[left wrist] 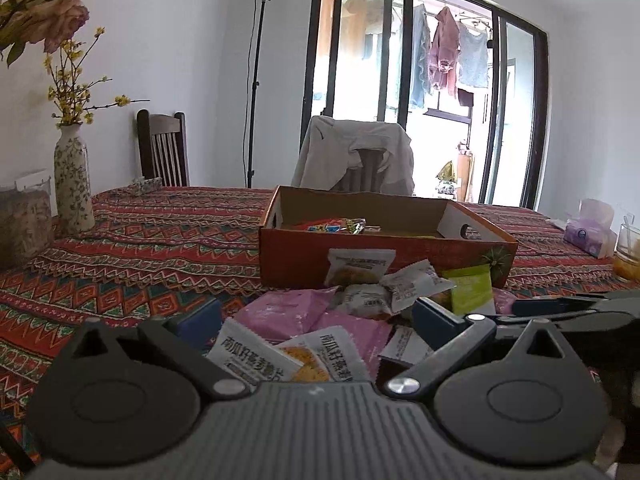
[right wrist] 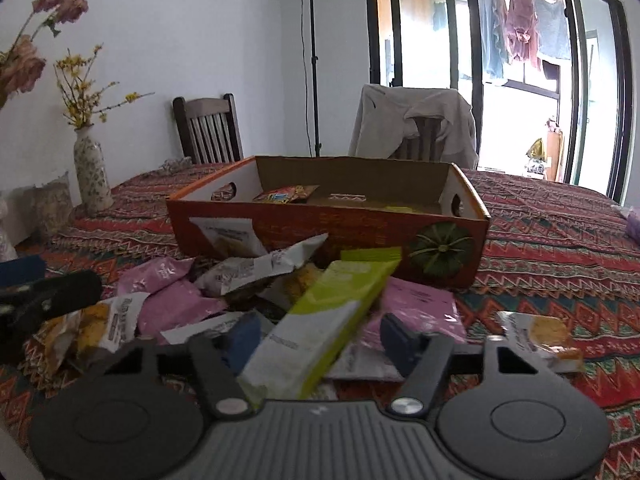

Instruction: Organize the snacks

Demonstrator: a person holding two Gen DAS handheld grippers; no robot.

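A heap of snack packets lies on the patterned worktop [right wrist: 560, 248], just before an orange cardboard box [right wrist: 328, 236] that already holds a few packets. The right claw [right wrist: 320, 334] is spread, its blue pads either side of a lime-green and white snack packet [right wrist: 320, 320] (blurred, so contact cannot be confirmed). The packet looks light, thin and crinkly, likely slippery; a pinch across its flat middle should serve best. The left claw [left wrist: 316, 318] hangs spread over white pumpkin-crisp packets [left wrist: 256, 354] and pink packets [left wrist: 280, 312], holding nothing.
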